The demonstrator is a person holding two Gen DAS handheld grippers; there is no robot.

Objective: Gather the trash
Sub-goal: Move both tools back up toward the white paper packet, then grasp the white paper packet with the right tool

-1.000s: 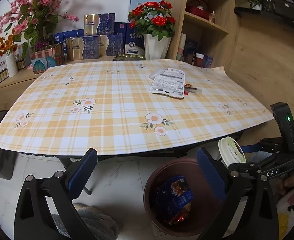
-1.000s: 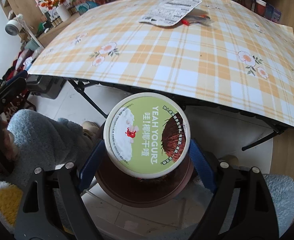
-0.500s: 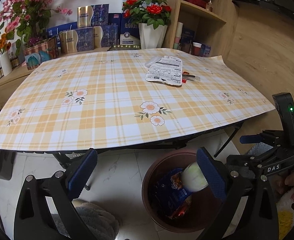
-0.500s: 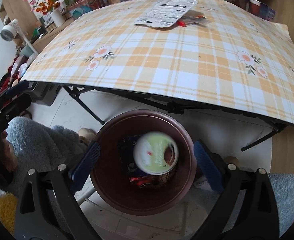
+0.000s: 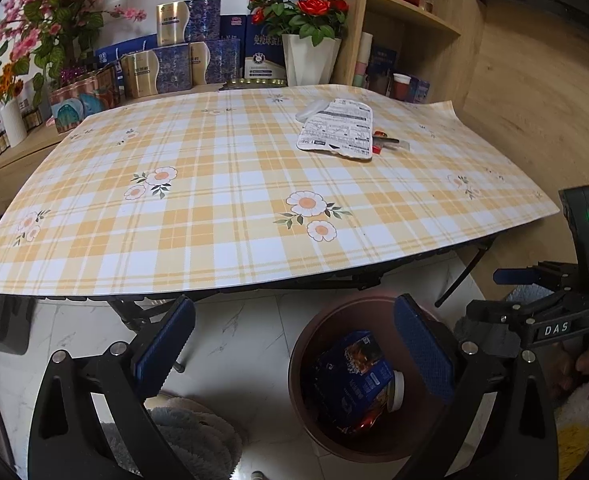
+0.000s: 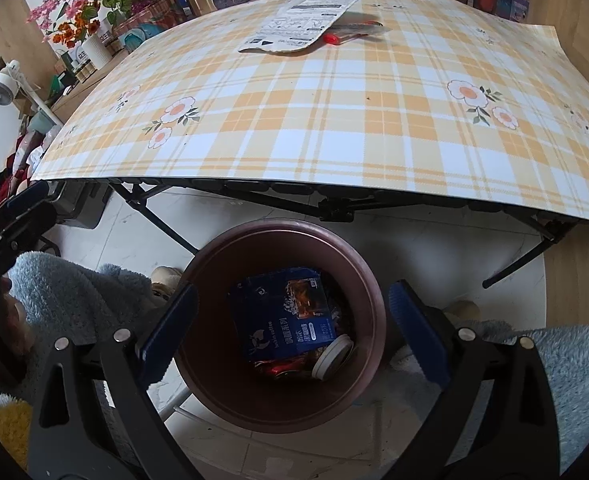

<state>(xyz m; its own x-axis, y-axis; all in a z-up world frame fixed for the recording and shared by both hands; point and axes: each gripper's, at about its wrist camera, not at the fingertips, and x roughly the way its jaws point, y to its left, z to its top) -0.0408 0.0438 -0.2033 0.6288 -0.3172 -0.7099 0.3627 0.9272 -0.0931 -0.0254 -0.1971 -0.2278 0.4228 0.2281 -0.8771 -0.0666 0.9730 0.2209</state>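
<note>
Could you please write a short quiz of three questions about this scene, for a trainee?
1. True or false: the right tongs are holding the yogurt cup.
2. Where does the blue coffee packet lie? A) on the table B) in the brown bin C) on the floor
3. Fill in: on the tablecloth a white printed ___ remains.

Key: 1 false, they are open and empty; 2 B; 3 wrapper.

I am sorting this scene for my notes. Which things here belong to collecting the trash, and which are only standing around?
Belong to the job:
- round brown plastic bin on the floor
- blue coffee packet and white yogurt cup inside it
- white printed flat wrapper on the table
- small red-tipped wrapper beside it

Just standing around:
- red roses in white vase
- blue and gold boxes
</note>
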